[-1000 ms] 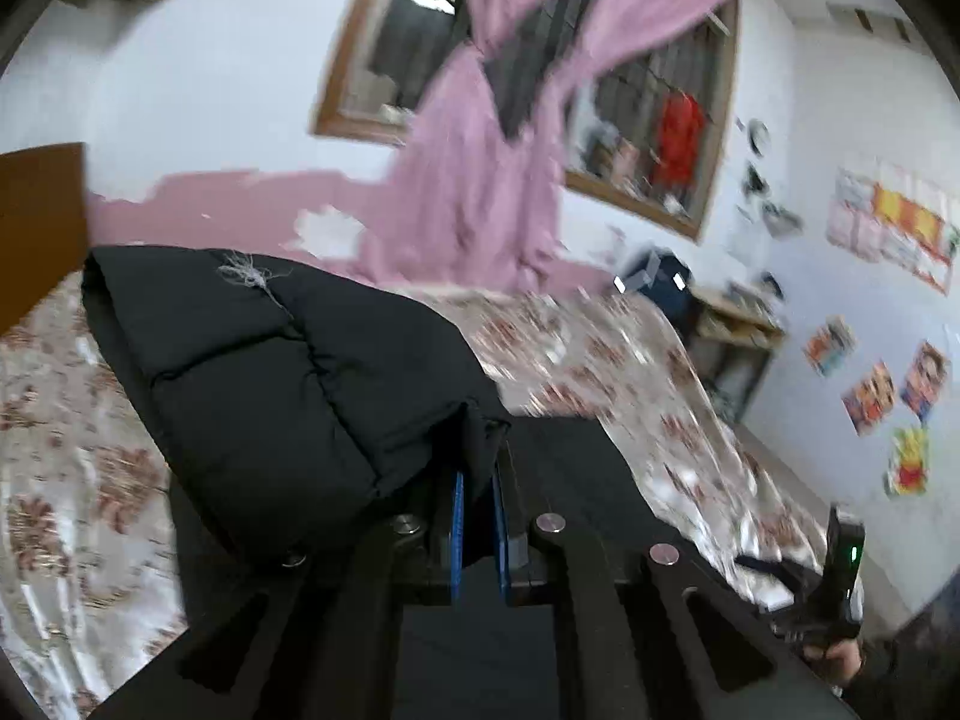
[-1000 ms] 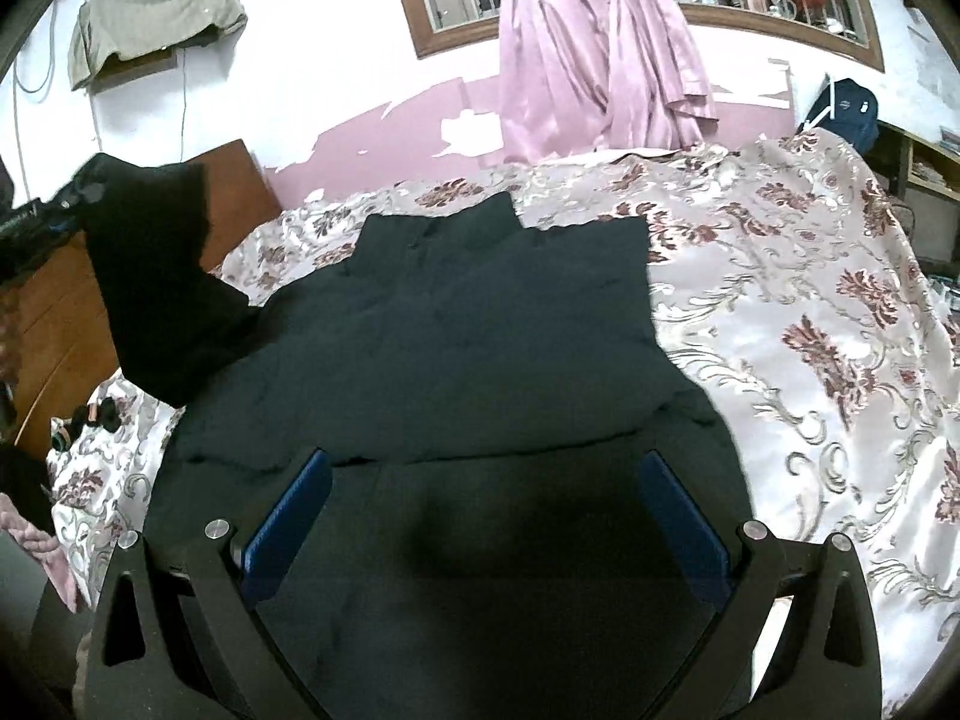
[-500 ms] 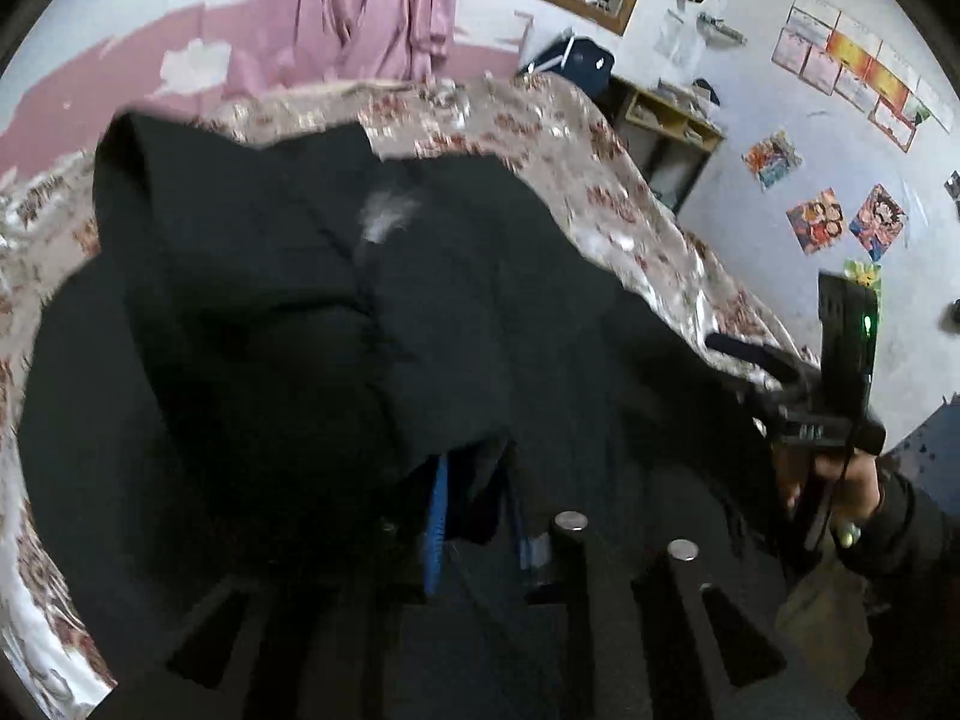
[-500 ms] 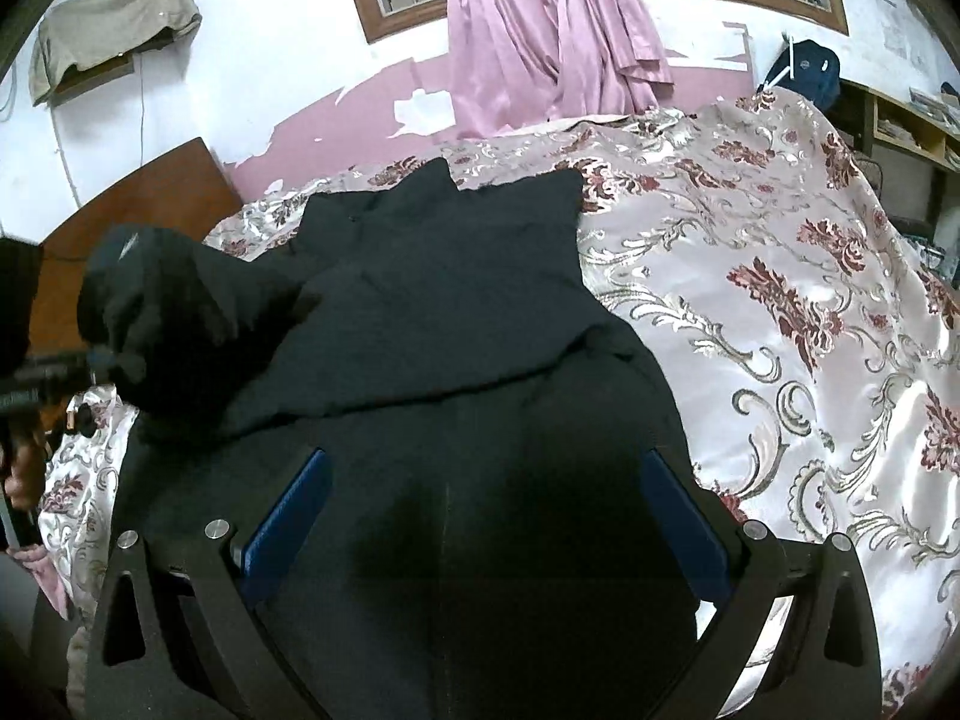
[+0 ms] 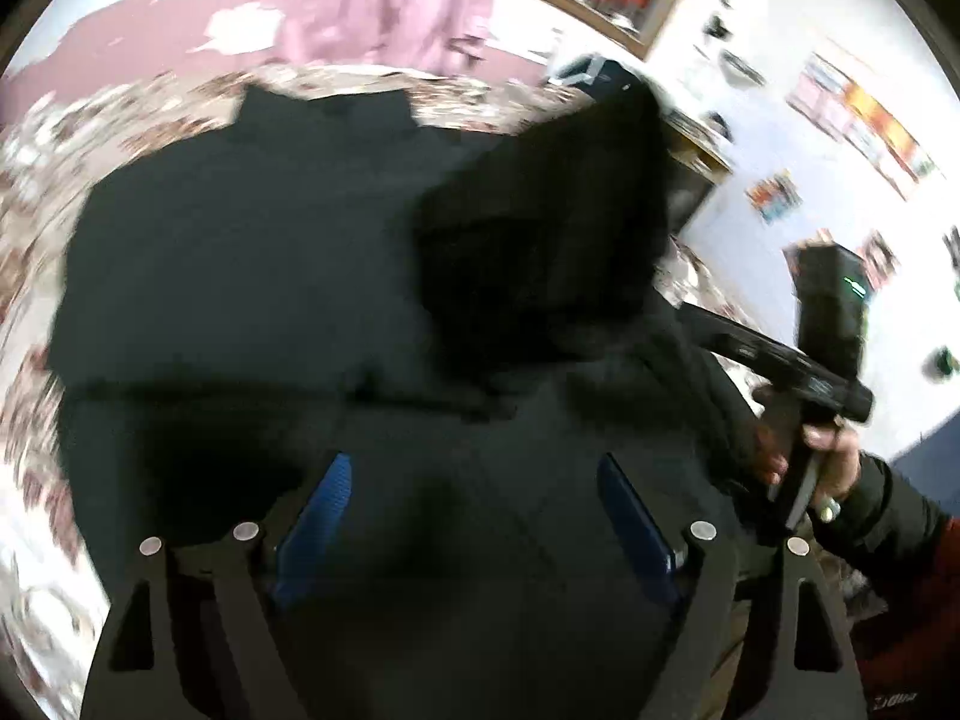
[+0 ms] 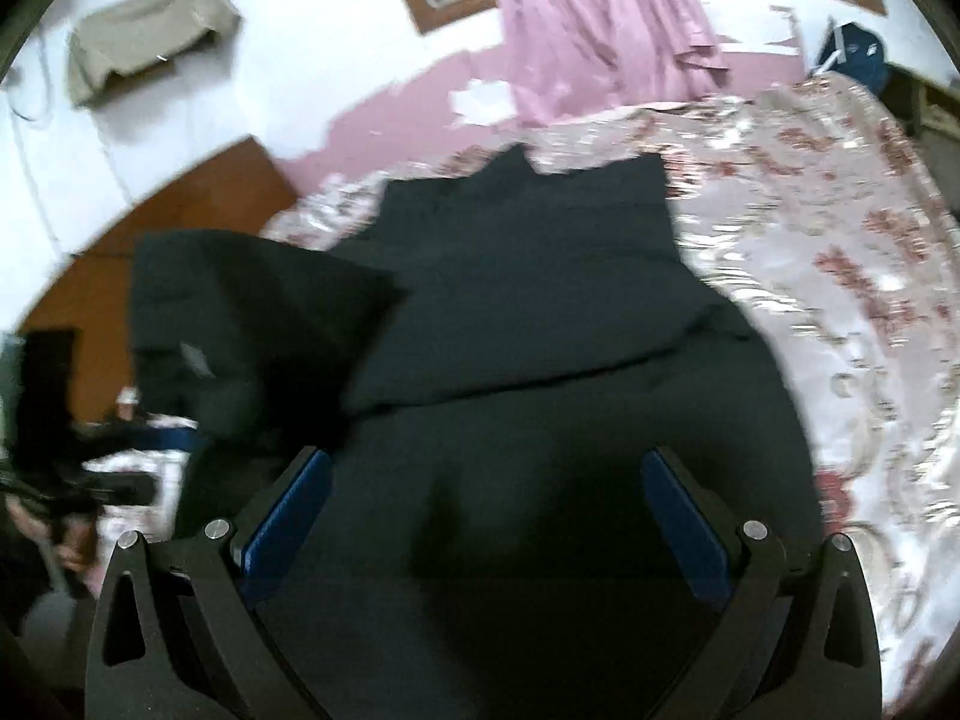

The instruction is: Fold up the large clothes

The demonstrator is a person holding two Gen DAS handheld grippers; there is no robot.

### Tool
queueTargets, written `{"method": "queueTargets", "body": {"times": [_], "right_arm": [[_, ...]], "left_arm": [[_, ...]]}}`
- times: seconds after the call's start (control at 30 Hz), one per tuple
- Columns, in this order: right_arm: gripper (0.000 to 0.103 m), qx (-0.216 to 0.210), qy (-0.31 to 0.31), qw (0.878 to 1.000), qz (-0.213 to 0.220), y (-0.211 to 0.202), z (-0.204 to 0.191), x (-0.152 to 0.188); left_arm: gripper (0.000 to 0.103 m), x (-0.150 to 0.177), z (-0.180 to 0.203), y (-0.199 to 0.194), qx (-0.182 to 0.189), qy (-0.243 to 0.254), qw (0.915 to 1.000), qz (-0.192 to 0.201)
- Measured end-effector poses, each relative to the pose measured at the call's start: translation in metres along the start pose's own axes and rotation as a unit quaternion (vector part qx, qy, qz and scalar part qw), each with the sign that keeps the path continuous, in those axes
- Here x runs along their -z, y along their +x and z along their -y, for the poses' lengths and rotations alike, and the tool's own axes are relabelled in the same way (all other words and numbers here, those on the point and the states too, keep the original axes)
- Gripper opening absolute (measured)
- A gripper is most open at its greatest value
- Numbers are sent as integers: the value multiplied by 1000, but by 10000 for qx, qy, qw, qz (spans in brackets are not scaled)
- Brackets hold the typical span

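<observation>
A large black padded jacket (image 6: 528, 300) lies spread on the bed, collar toward the far wall. My left gripper (image 5: 474, 462) hovers over the jacket (image 5: 240, 276). Its jaws are opening, and only the flat fabric below shows between the blue pads (image 5: 318, 510). A black sleeve flap (image 5: 540, 228) hangs blurred ahead of it to the right, free of the pads. That same flap (image 6: 240, 312) appears at the left in the right wrist view. My right gripper (image 6: 485, 456) stands open over the jacket's near part, holding nothing. A hand (image 5: 834, 468) grips the right tool.
The bed has a shiny floral cover (image 6: 840, 276), bare to the right of the jacket. A wooden headboard (image 6: 180, 210) stands at the left. A pink curtain (image 6: 600, 30) hangs at the window, with a blue bag (image 6: 852, 54) and posters (image 5: 864, 114) further right.
My left gripper came down toward the jacket's body, opened and let go of the black sleeve it held. The right gripper stayed open and barely shifted.
</observation>
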State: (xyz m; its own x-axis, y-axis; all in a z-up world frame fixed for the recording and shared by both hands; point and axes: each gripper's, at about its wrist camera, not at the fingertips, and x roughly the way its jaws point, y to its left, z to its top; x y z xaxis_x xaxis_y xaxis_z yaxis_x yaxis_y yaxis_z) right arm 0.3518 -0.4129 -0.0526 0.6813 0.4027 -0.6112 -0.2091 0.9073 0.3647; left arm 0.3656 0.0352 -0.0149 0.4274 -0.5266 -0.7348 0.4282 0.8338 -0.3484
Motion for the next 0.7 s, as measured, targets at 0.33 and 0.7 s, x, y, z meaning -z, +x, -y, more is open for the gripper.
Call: {"method": "queueTargets", "body": {"times": [0.33,0.7], "right_arm": [[101,57,-711,9970,-287,13,-53,16],[94,214,1623,9850,-542,45,10,22]], "left_arm": [[84,49,-68,-38,-1550,-1348,9778,406],[84,67,-94,-57,-1678,-1732,9690,547]]}}
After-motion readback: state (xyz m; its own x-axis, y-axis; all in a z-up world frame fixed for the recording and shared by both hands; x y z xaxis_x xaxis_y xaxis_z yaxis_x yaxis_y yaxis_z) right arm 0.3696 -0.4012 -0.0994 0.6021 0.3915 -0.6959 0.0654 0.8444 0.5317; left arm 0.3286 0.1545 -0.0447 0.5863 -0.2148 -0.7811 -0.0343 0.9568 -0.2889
